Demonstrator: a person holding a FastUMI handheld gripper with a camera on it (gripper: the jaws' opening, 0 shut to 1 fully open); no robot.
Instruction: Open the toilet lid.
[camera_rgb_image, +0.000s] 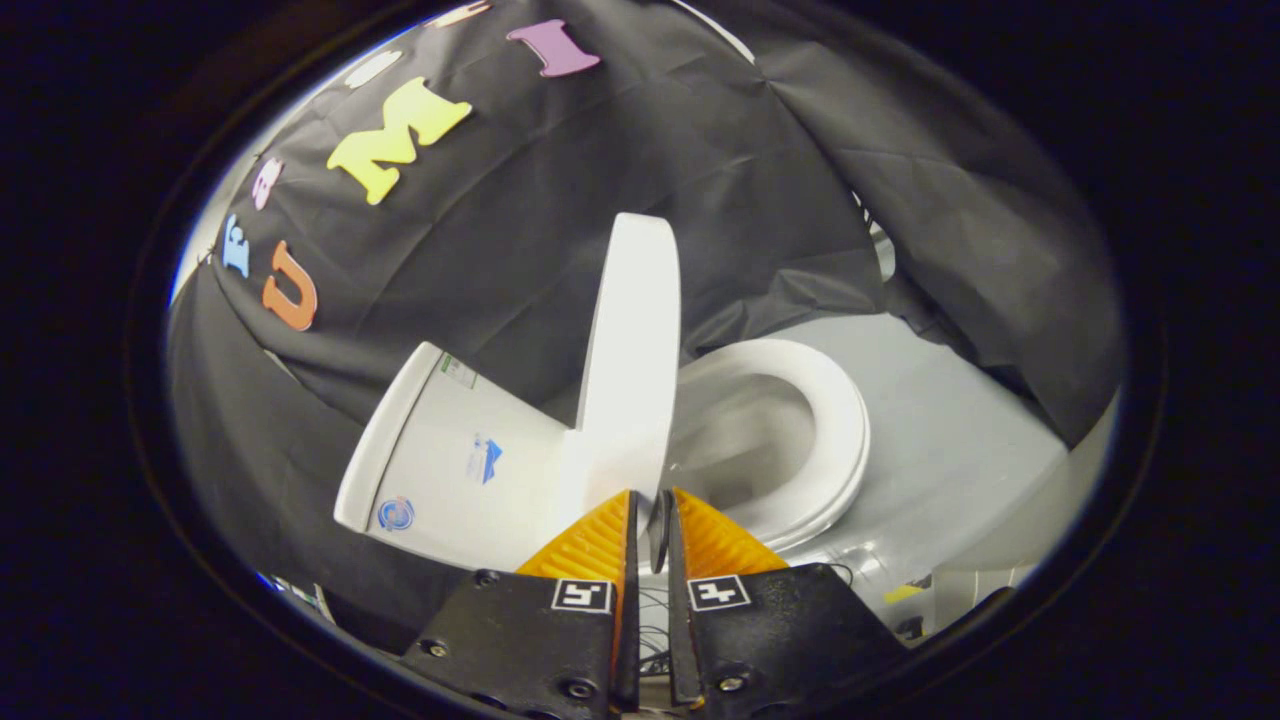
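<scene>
Raised lid between tank and seat

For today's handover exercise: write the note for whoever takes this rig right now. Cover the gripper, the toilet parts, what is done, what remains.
Gripper: fingers nearly closed, a narrow gap between them; whether they pinch anything I cannot tell.
Toilet lid: raised, standing roughly upright just ahead of the fingertips, beside the tank.
Seat: down on the bowl, beyond the fingers.
Done: lid lifted.
Left: probably settle it back and withdraw.
</scene>
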